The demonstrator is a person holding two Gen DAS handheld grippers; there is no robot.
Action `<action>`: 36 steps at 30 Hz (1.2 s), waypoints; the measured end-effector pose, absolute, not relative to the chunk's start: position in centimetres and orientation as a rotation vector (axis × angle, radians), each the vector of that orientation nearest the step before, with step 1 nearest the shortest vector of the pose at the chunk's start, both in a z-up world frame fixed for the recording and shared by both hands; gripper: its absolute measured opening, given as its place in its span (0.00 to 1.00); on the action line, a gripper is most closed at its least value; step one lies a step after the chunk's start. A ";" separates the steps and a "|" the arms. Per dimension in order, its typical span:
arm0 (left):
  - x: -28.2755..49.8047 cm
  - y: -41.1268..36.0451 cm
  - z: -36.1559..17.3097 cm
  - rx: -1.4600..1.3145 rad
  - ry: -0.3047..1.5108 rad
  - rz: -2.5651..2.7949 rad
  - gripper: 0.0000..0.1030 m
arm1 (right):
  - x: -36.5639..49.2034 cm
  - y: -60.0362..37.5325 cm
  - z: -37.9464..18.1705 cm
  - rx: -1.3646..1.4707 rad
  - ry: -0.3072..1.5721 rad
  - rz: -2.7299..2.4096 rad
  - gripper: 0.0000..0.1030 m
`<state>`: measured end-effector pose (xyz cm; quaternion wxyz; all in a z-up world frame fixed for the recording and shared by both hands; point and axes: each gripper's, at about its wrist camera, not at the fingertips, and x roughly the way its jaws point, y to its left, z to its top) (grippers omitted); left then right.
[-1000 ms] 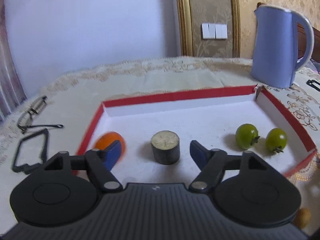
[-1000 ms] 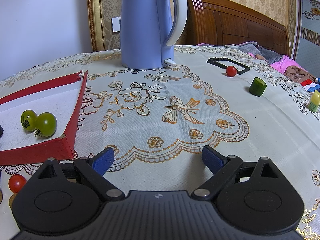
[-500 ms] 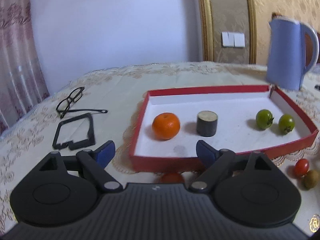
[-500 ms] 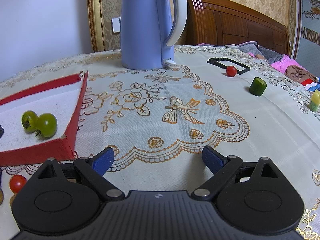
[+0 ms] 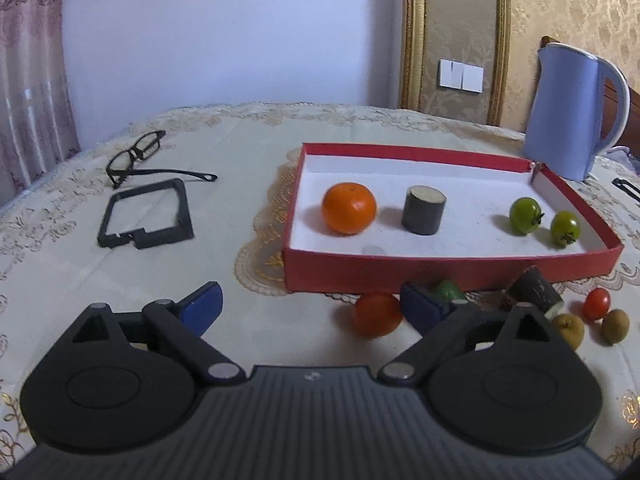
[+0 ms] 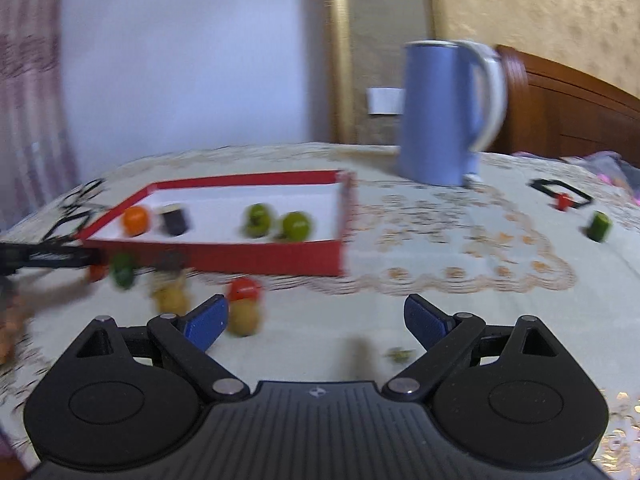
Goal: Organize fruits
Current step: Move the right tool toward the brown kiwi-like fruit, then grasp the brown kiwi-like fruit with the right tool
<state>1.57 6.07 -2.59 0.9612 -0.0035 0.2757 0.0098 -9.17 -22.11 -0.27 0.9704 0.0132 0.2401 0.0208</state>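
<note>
Tangerine (image 5: 349, 208) now sits in the left part of the red tray (image 5: 448, 272), just beside a dark cylinder (image 5: 423, 215), with two green tomatoes (image 5: 525, 216) lying close together toward the tray's right end. A second ago the left hand-held gripper (image 5: 310, 308) hung low over the tray with the orange fruit blurred at its left finger; it has since drawn back and up, and now hovers over the tabletop (image 5: 232, 208) in front of the tray, fingers spread wide and holding nothing. That reads as a finished drop: one more fruit is in, and the left side is free. The right hand-held gripper (image 6: 316, 318), which was pointing across the cloth toward the kettle (image 6: 440, 112), has swung left, and its view is smeared by that motion. Its fingers are also wide apart and empty. Ahead of it, outside the tray's front wall, loose pieces wait: a small red tomato (image 6: 244, 289) touching a brownish-yellow fruit (image 6: 243, 318), and further left another red fruit (image 5: 377, 314), a green piece (image 5: 448, 290) and a dark chunk (image 5: 534, 290). Judging by the turn, the right side is probably lining up on the red tomato or its yellow neighbour. A green cylinder (image 6: 598, 226) and a second small red tomato (image 6: 563, 200) lie well apart on the far right, so much of the sorting remains.
</note>
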 end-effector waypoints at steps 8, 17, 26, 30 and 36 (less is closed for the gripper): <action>2.3 7.4 -3.2 -0.102 0.615 -0.038 0.97 | -7.6 -17.9 -1.1 -0.098 0.515 0.083 0.64; 2.5 7.6 -3.3 -0.121 0.626 -0.052 1.00 | -5.6 -17.3 -1.8 -0.082 0.588 0.105 0.34; 2.5 7.6 -3.3 -0.121 0.626 -0.052 1.00 | -6.4 -17.5 -1.2 -0.087 0.536 0.097 0.24; 2.5 7.6 -3.3 -0.120 0.626 -0.052 1.00 | -6.5 -18.1 0.7 -0.059 0.471 0.089 0.24; 2.5 7.6 -3.3 -0.118 0.627 -0.051 1.00 | -3.1 -18.5 2.9 -0.038 0.450 0.091 0.24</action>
